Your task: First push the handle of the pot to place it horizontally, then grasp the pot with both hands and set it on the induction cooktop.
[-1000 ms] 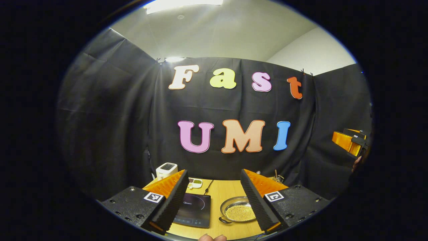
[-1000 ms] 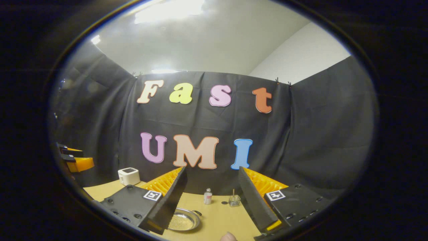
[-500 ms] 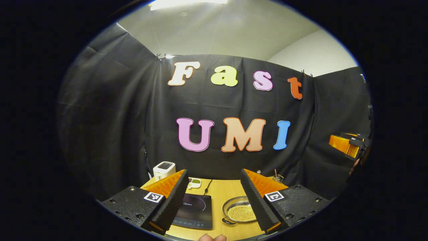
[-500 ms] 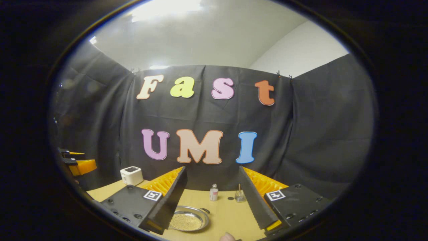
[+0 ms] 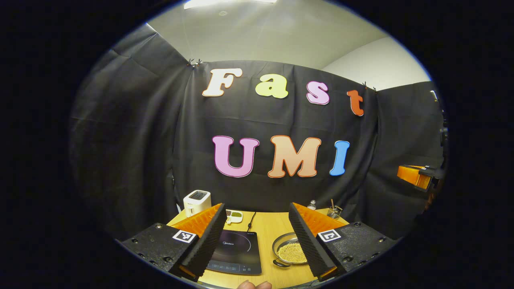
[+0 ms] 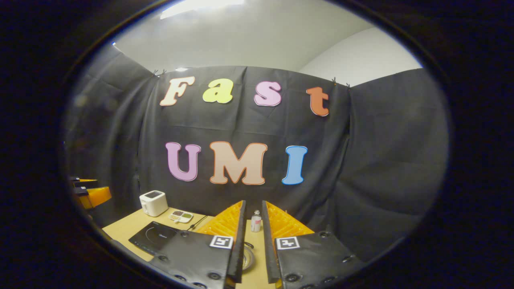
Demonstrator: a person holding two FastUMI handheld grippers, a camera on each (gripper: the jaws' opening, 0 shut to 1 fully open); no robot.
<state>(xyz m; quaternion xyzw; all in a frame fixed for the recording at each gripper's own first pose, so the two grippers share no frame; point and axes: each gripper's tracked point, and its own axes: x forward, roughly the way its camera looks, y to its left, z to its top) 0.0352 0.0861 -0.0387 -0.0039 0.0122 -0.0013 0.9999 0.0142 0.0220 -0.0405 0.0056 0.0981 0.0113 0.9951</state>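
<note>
A shallow metal pot (image 5: 291,252) holding small yellow beads sits on the wooden table (image 5: 270,229), to the right of the black induction cooktop (image 5: 237,251). One dark pot handle (image 5: 279,263) points toward the near left. My left gripper (image 5: 257,206) hovers above the table's near edge, open and holding nothing. In the right gripper view, my right gripper (image 6: 253,204) has its fingers drawn almost together on nothing, and a sliver of the pot (image 6: 248,259) shows in the narrow gap below. The cooktop (image 6: 154,237) lies to its left.
A white toaster-like appliance (image 5: 196,202) and a small divided dish (image 5: 235,216) stand behind the cooktop. A small bottle (image 6: 255,221) and a glass with a stick (image 5: 333,210) stand at the table's back right. A cord (image 5: 251,220) runs back from the cooktop.
My right gripper's fingers have closed from wide apart to a narrow gap. Both views have tipped down, showing more of the table, and the right view has swung right.
</note>
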